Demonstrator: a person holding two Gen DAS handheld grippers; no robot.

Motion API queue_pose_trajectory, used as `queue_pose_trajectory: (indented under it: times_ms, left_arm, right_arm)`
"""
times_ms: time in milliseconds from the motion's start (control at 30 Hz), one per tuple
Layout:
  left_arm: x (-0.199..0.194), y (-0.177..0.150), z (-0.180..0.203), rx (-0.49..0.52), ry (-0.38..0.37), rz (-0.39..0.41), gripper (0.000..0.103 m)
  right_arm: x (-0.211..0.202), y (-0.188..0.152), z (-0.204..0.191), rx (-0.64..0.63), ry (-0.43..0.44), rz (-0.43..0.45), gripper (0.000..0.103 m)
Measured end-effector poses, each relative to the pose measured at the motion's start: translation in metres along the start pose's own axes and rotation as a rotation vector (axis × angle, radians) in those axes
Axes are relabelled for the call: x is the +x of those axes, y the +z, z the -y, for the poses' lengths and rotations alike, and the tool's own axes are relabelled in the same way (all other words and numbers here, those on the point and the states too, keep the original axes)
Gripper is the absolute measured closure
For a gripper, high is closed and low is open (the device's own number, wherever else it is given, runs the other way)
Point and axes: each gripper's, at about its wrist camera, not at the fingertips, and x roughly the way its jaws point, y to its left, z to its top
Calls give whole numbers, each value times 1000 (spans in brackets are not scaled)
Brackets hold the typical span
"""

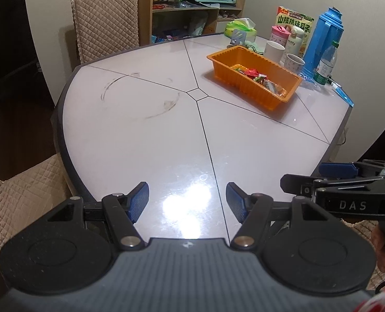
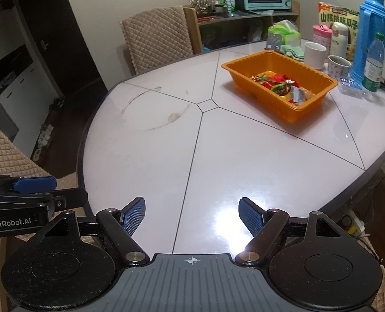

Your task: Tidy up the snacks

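Both tools hover low over the near edge of the white table [image 1: 145,135], side by side. The left gripper [image 1: 187,202] has its blue-padded fingers spread wide with only bare tabletop between them, and the right gripper [image 2: 192,214] stands the same way, empty. Each shows in the other's view only as a sliver at the frame edge, its body cut off. Well beyond them, on the far right part of the table, sits the orange tray [image 2: 238,71], with the wrapped snacks [image 2: 283,85] heaped in its right half (the individual wrappers are too small and jumbled to tell apart or count). Behind the tray a blue thermos [image 2: 371,33], a water bottle [image 2: 374,62], two mugs and a snack box [image 1: 293,23] crowd together, partly hiding one another. A quilted chair [image 1: 104,20] stands at the far side.
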Motion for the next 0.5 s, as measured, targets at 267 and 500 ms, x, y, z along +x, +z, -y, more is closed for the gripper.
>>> queue_pose_trajectory:
  times_ms: [267,500]
  left_arm:
    - [1,1,-7,-7,-3,0,40]
    - [2,2,-8,-6,-3,-1,40]
  right_arm:
    - [5,4,-3,-8,-4,-2,24]
    - [7,5,-4,-8,-4,-3,24]
